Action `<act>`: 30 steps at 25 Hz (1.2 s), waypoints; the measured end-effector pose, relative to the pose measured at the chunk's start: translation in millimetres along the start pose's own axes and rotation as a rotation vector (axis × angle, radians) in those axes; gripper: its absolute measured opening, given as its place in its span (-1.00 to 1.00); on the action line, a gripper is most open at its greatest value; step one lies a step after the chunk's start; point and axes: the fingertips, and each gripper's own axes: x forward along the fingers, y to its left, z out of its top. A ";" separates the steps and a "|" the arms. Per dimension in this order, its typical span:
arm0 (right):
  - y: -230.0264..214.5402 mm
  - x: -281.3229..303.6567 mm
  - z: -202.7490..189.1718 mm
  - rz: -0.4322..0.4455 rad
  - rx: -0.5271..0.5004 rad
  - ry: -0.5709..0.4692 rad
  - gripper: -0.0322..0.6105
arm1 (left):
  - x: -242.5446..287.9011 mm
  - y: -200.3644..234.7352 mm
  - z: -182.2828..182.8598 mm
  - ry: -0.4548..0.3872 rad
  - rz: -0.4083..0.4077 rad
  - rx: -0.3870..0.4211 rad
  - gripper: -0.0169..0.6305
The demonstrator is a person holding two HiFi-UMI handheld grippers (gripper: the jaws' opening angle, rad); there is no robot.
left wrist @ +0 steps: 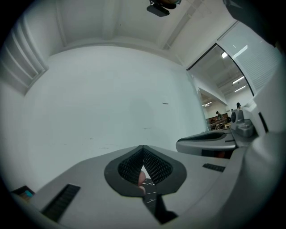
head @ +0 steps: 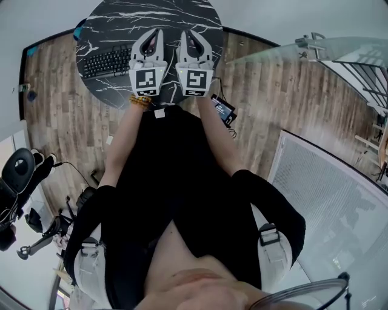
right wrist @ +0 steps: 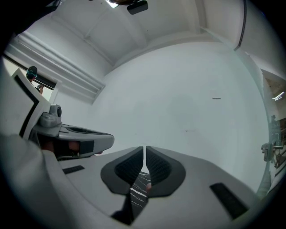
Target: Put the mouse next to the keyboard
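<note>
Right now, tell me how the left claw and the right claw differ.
The left claw hangs nearer the keyboard; the right claw hangs farther from it. The left claw's marker cube bears a different pattern from the right claw's. Both are shut, holding nothing, side by side above the black marble table.

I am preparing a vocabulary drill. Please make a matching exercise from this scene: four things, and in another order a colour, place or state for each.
1 keyboard
2 table
3 floor
4 right gripper

A brown wood planks
B jaws together, nothing between
C black with white veins
D on the table, left part

Pairs: 1-D, 2-C, 3-A, 4-B
</note>
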 end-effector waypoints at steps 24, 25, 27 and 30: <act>-4.0 5.0 -9.0 0.034 0.002 0.011 -0.78 | 9.1 -6.7 -9.2 0.015 -0.028 -0.001 -0.92; -4.3 5.5 -9.0 0.035 0.004 0.012 -0.78 | 9.8 -6.7 -9.9 0.017 -0.028 -0.002 -0.92; -5.3 6.3 -8.6 0.034 0.006 0.012 -0.78 | 11.0 -7.3 -11.1 0.022 -0.031 -0.003 -0.92; -5.6 7.1 -8.4 0.035 0.005 0.012 -0.78 | 11.1 -7.8 -13.6 0.027 -0.031 -0.004 -0.92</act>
